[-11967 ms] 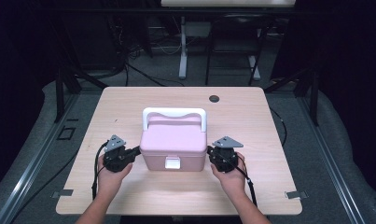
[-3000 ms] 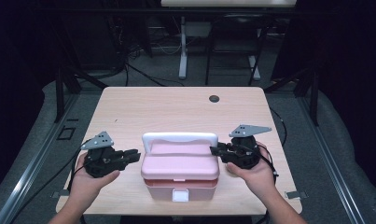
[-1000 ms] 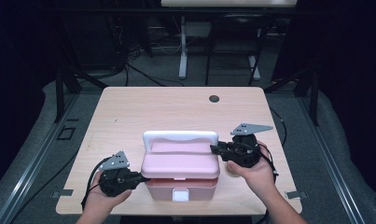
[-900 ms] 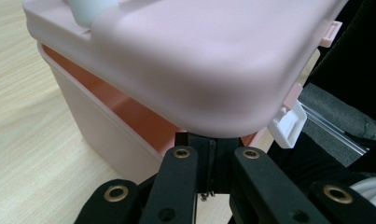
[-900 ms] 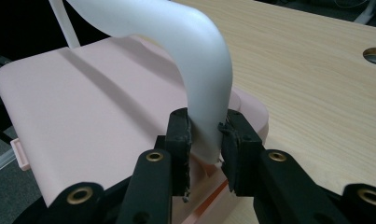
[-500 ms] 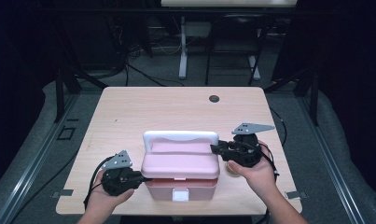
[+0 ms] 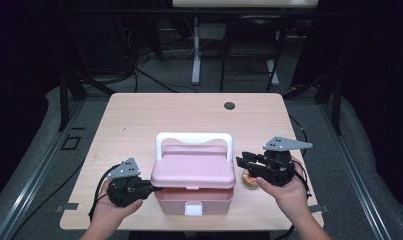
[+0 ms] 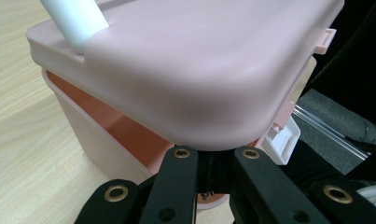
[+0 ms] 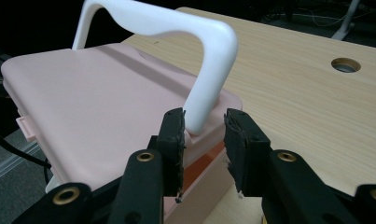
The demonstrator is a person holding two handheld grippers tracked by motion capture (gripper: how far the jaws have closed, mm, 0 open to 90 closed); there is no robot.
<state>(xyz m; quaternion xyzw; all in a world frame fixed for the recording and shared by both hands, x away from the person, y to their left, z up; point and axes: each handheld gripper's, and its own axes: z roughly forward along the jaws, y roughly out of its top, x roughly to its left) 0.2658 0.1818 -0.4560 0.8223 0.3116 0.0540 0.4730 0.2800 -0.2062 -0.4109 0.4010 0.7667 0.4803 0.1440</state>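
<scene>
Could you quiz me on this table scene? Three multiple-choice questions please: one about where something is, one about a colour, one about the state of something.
1. Where does the pink box sit on the table?
A. near the person's edge
B. at the far edge
C. on the floor

2. What colour is the box's handle?
A. black
B. white
C. green

3. How is the lid of the box?
A. taken off and laid aside
B. latched fully shut
C. lifted a little, with a gap under it

Answers:
1 A: the high view shows it between the two hands at the near edge.
2 B: the arched handle is white in the high view and the right gripper view.
3 C: the left gripper view shows the inside under the raised lid.
</scene>
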